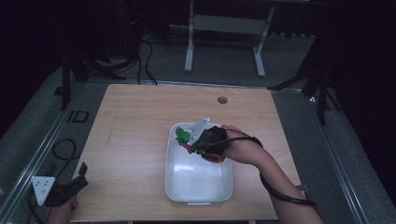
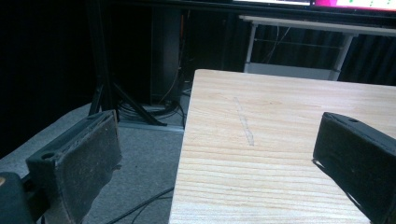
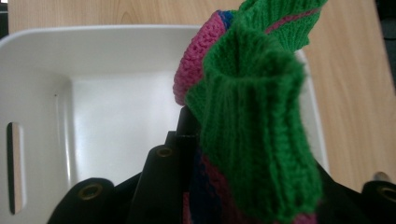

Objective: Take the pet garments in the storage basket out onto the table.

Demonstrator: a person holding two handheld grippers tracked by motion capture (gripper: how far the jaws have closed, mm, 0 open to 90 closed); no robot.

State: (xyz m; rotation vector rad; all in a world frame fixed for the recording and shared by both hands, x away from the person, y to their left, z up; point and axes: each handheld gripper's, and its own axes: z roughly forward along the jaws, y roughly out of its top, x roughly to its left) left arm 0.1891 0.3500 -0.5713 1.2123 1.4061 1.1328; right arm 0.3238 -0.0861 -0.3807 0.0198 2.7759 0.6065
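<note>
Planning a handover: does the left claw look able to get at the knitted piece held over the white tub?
Probably yes: the left claw stands open, with bare table between it and the knitted piece.

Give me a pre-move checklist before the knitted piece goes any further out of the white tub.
1. Grip: the right hand-held gripper is shut on the knitted piece of green, pink and blue yarn: ok.
2. Fabric fully clear of the white tub: cannot tell; in the high view it is over the tub's far end.
3. Loose fabric: a green cuff droops over the jaws in the right gripper view: not ok if it snags.
4. Left hand-held gripper open and holding nothing, at the table's near left corner: ok.
5. Bare wooden table left of the tub for a set-down: ok.
</note>
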